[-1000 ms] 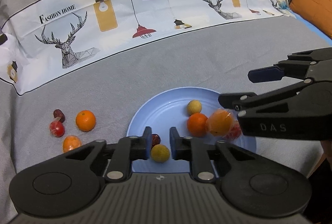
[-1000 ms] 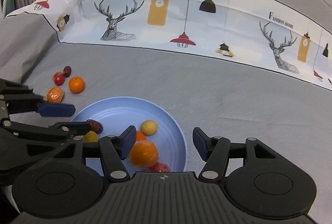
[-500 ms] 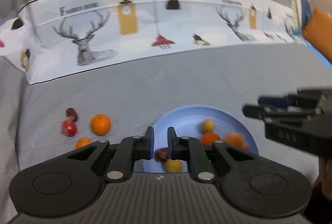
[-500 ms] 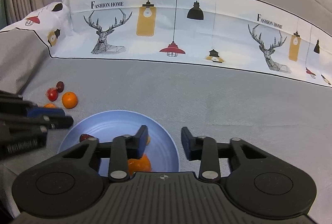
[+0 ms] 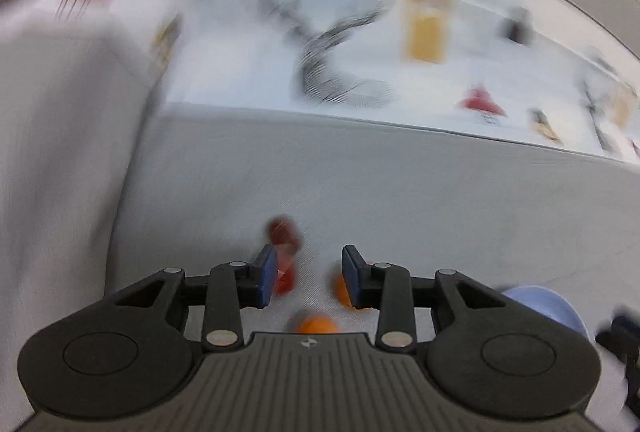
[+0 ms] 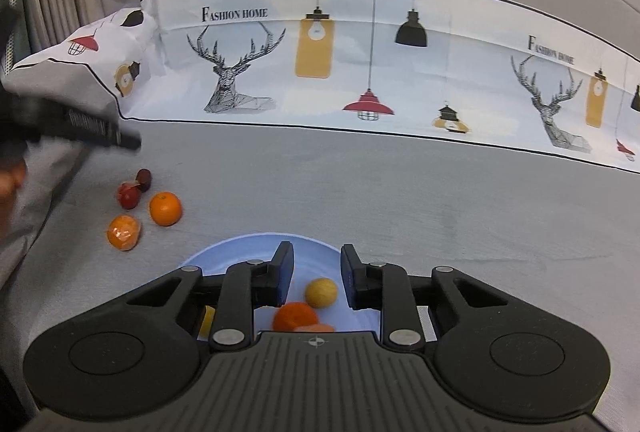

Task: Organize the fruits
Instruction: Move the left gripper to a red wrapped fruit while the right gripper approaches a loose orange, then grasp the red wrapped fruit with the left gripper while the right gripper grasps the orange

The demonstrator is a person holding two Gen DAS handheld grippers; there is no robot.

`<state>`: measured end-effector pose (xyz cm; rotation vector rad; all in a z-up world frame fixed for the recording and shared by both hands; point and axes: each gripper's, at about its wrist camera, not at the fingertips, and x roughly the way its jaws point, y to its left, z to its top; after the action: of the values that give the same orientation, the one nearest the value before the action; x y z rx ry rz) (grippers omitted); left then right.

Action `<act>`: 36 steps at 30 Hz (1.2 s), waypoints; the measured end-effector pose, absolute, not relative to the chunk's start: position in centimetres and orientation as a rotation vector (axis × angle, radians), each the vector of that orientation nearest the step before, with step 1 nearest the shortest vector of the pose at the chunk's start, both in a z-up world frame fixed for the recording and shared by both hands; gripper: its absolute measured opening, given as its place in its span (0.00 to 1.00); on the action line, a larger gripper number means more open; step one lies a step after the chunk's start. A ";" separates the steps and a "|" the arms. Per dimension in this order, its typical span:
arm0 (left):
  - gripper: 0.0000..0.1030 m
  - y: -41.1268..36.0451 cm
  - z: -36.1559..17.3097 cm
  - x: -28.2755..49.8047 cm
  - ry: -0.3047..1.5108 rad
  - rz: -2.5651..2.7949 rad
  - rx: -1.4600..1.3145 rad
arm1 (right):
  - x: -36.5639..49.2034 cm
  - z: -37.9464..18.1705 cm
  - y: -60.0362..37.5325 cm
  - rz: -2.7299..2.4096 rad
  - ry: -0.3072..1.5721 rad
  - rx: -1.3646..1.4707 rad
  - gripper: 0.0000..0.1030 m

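The left wrist view is blurred by motion. My left gripper is open and empty, above loose fruit on the grey cloth: a dark red fruit, a red one by the left finger, an orange by the right finger, and a wrapped orange below. The same fruits show in the right wrist view: dark red fruit, red fruit, orange, wrapped orange. My right gripper is open and empty over the blue plate, which holds a yellow fruit and an orange.
A printed cloth band with deer and lamps runs across the back of the grey surface. A folded cloth corner rises at the left. The plate's edge shows at the lower right of the left wrist view.
My left gripper has swung left from the plate to the loose fruit and opened wider. My right gripper has partly closed its jaws and drawn back, leaving the wrapped orange on the plate.
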<state>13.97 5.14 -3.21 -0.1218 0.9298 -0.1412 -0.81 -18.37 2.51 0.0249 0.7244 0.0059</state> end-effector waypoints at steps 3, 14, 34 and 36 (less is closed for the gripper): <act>0.59 6.5 -3.4 15.0 0.936 -0.139 -0.237 | -0.1 2.4 -17.5 0.022 0.726 0.034 0.32; 0.61 8.9 -6.5 17.2 1.079 -0.090 -0.444 | 2.8 1.9 -13.1 0.114 0.705 0.041 0.54; 0.29 9.0 -7.7 18.0 1.100 -0.004 -0.311 | 10.3 -1.7 -6.6 0.244 0.773 0.083 0.75; 0.29 9.1 -7.7 18.0 1.098 0.007 -0.295 | 11.0 -2.2 -6.1 0.245 0.787 0.072 0.75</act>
<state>18.05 9.08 -7.68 -0.2949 1.0976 0.0074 10.99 -6.13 -2.17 0.0717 0.7868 0.2454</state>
